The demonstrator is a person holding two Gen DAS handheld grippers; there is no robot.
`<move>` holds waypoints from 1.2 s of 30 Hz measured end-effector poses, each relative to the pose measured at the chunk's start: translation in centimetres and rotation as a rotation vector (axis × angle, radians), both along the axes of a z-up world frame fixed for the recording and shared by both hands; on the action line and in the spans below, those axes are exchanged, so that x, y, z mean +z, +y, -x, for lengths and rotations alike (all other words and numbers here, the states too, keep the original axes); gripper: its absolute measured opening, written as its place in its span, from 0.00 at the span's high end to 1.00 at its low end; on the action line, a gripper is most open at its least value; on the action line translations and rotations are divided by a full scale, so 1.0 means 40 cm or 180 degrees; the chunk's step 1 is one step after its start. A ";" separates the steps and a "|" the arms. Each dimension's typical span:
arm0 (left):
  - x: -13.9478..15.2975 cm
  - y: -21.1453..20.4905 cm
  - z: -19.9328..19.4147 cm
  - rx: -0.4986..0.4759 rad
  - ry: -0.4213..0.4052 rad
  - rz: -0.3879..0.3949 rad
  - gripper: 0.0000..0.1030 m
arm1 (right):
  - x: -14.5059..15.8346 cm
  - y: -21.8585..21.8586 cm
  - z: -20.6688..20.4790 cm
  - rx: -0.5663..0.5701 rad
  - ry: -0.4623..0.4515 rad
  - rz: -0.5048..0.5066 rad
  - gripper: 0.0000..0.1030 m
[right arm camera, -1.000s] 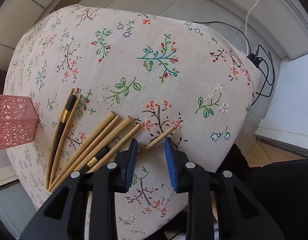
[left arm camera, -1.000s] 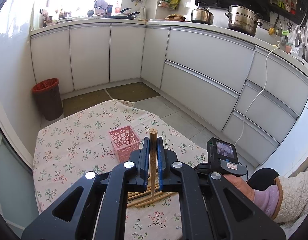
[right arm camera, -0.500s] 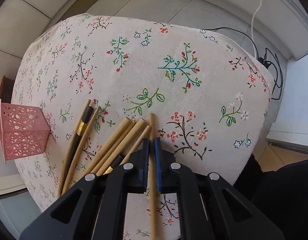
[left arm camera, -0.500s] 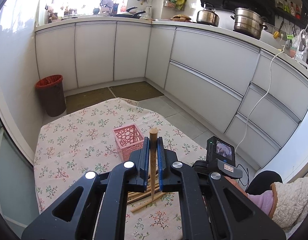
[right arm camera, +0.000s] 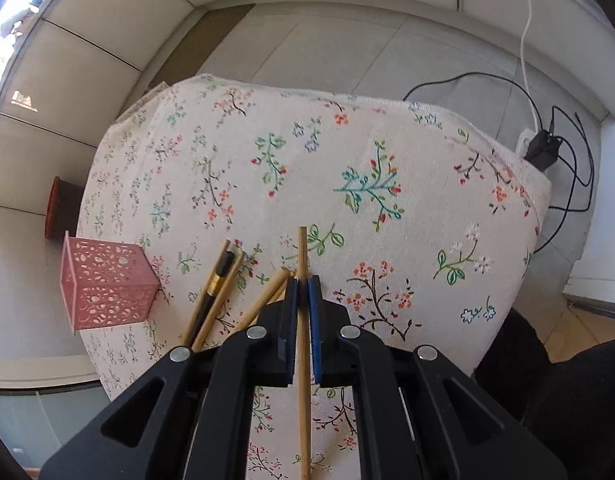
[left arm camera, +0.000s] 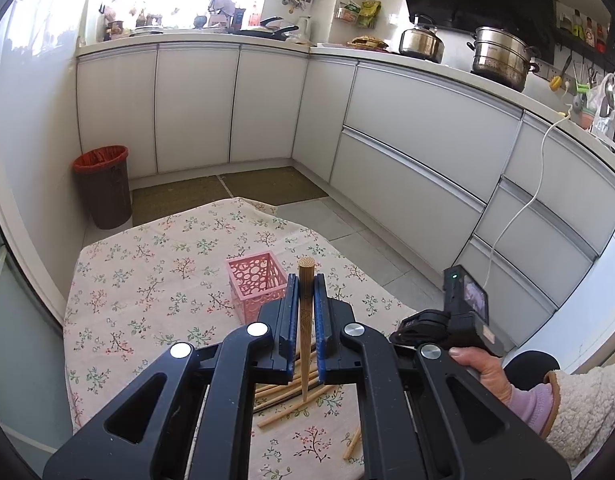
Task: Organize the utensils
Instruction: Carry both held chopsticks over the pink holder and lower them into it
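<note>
Left gripper (left arm camera: 306, 294) clamped on chopstick (left arm camera: 305, 344); right gripper (right arm camera: 302, 296) clamped on another (right arm camera: 302, 360). Basket (right arm camera: 107, 284) left of fingers, empty; loose chopsticks (right arm camera: 215, 296) remain.

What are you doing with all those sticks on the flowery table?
A person is tidying chopsticks with a gripper in each hand. The left gripper is shut on one wooden chopstick, held pointing up. The right gripper is clamped on another chopstick. More loose chopsticks lie on the flowered tablecloth. The pink holder stands nearby with nothing in it that shows.
</note>
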State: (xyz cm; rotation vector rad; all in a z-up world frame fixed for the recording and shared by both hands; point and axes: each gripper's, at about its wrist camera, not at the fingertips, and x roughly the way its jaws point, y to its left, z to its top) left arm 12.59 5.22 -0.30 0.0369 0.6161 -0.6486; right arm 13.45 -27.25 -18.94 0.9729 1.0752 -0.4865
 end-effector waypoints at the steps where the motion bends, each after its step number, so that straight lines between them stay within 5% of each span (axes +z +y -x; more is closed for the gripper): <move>1: 0.001 0.001 -0.001 0.0012 0.0002 0.0011 0.93 | 0.016 0.000 0.002 0.0035 -0.0061 0.0032 0.94; 10: 0.014 0.009 -0.002 0.0147 0.0028 0.0061 0.93 | 0.195 0.053 0.041 0.0631 -0.0562 0.0383 0.94; 22: 0.056 0.003 -0.010 0.0345 0.0034 0.0097 0.93 | 0.424 0.075 0.070 0.0970 -0.1033 0.0646 0.94; 36: 0.212 -0.029 -0.132 0.0864 -0.0362 0.0384 0.93 | 0.737 0.047 -0.069 0.1112 -0.1830 0.0901 0.94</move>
